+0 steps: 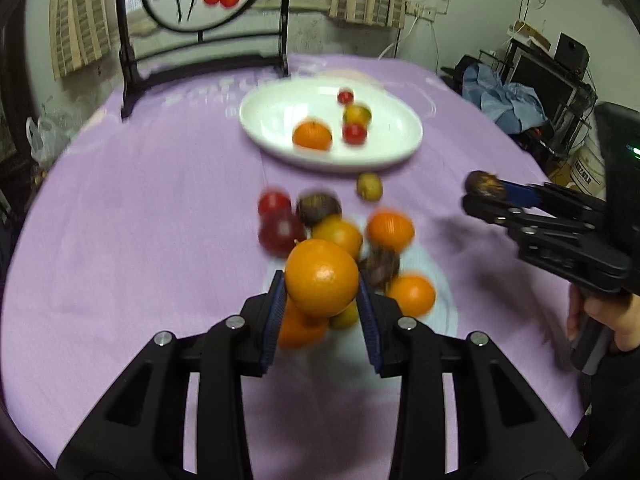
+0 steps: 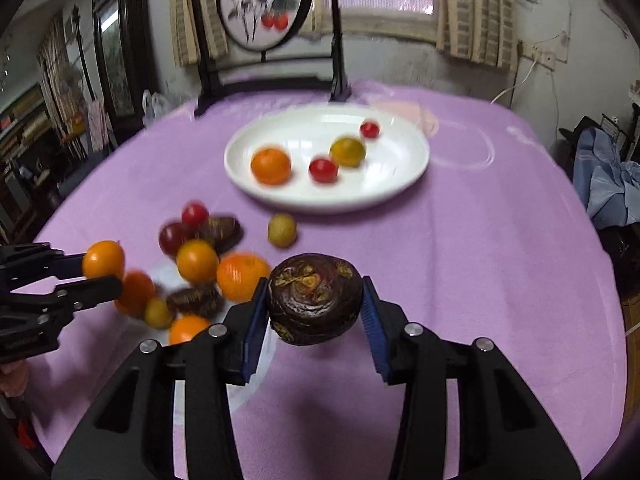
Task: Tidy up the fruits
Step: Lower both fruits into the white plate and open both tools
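Both grippers loaded, above purple tablecloth [image 1: 140, 200].
Left gripper [image 1: 322, 304] clamps my orange [image 1: 322, 278]; right gripper [image 2: 316, 304] grips dark brown fruit [image 2: 314, 300].

Each camera sits just behind its own gripper, looking forward and downward along the fingers across the table [image 1: 120, 240] toward its far edge and the window wall. The left view is close above the fruit pile [image 1: 340, 236]; the right view looks from the pile's right side. Both share the plate [image 2: 280, 196], the pile, the far edge, and each other's gripper at the frame side.
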